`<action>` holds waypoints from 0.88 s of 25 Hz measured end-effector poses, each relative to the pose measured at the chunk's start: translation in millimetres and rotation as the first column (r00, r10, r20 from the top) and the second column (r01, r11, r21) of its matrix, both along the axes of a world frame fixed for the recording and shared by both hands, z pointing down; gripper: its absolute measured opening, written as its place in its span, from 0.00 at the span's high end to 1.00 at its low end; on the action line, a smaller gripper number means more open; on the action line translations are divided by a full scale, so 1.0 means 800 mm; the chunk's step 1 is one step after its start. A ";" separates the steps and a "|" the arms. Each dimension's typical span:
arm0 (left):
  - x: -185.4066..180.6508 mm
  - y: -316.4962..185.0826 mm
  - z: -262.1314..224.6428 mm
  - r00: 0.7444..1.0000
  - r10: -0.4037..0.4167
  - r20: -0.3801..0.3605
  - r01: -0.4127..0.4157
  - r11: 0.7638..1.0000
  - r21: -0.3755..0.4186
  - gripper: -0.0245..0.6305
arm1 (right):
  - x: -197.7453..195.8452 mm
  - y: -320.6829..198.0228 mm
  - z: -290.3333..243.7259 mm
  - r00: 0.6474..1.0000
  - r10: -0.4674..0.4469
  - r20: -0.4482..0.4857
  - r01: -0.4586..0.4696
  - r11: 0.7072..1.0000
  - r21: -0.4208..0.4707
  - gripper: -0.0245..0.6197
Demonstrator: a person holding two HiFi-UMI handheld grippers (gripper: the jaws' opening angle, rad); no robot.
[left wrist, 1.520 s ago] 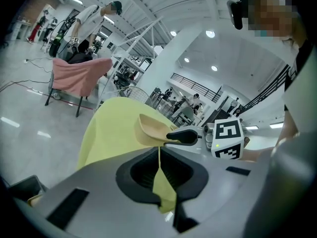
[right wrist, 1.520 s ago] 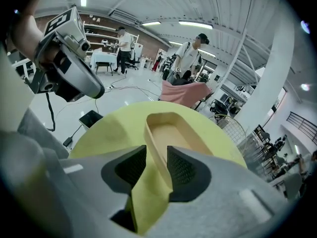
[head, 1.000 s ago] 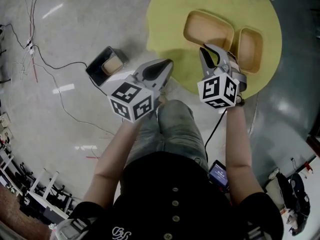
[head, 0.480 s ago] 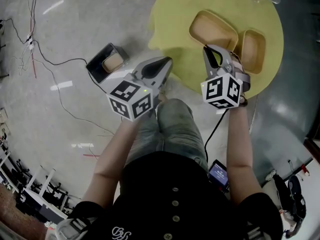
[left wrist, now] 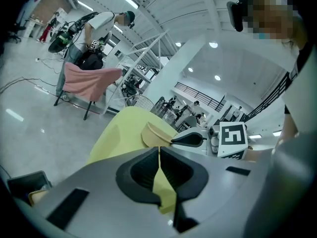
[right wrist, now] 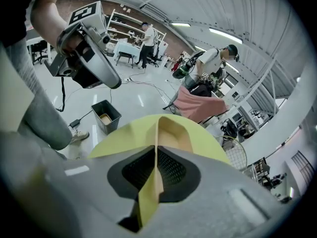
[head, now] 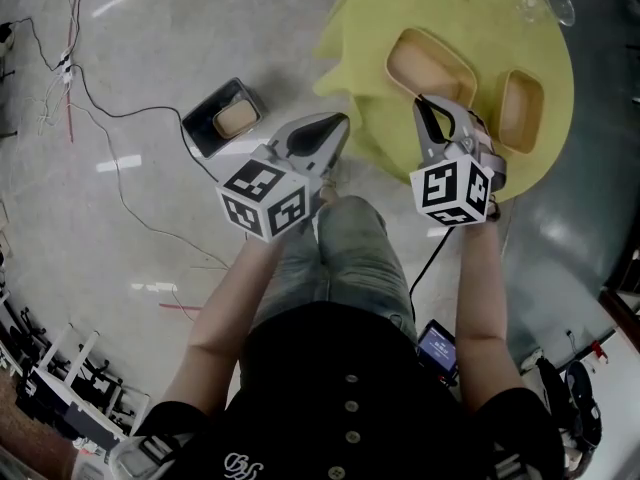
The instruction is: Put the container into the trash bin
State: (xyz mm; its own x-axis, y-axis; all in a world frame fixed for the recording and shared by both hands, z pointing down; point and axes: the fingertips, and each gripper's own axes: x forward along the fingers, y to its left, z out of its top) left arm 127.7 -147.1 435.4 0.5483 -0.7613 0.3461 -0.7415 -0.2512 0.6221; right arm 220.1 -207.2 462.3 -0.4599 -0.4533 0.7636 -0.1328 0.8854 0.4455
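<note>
A yellow round table [head: 380,28] carries two tan containers. My right gripper [head: 425,103] reaches over the table's near side and is shut on the near rim of the larger container [head: 432,66]. In the right gripper view the jaws [right wrist: 157,147] pinch that thin tan rim, and the container [right wrist: 173,130] rises just beyond them. My left gripper [head: 340,120] hangs shut and empty above the floor at the table's near edge; its jaws [left wrist: 159,148] meet in a thin line. The dark trash bin [head: 205,133] stands on the floor to the left, holding another tan container [head: 236,118].
A smaller tan container [head: 522,108] lies right of the held one, with a clear glass [head: 545,3] at the table's far edge. Cables [head: 110,118] run across the floor left of the bin. My own knee [head: 345,238] is below the grippers.
Both grippers have shifted a little toward the table. The right gripper's tips have stayed at the larger container's near rim.
</note>
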 end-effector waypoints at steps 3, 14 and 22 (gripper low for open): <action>-0.019 0.012 -0.006 1.000 -0.025 -0.005 0.025 1.000 0.004 0.93 | -0.020 0.013 -0.008 1.000 -0.017 0.005 0.017 1.000 0.006 0.93; -0.130 0.062 -0.022 0.991 -0.136 -0.004 0.136 0.991 0.014 0.93 | -0.147 0.063 -0.034 0.989 -0.143 0.036 0.142 0.990 0.021 0.93; -0.215 0.110 -0.028 0.970 -0.244 0.007 0.244 0.970 0.019 0.93 | -0.250 0.108 -0.035 0.962 -0.266 0.063 0.266 0.964 0.020 0.93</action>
State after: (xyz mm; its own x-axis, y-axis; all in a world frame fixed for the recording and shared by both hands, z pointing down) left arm -44.7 -59.4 413.3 0.3424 -0.8776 0.3356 -0.7872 -0.0729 0.6123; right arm 20.4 -120.6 434.4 -0.6131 -0.3165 0.7238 0.0781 0.8875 0.4542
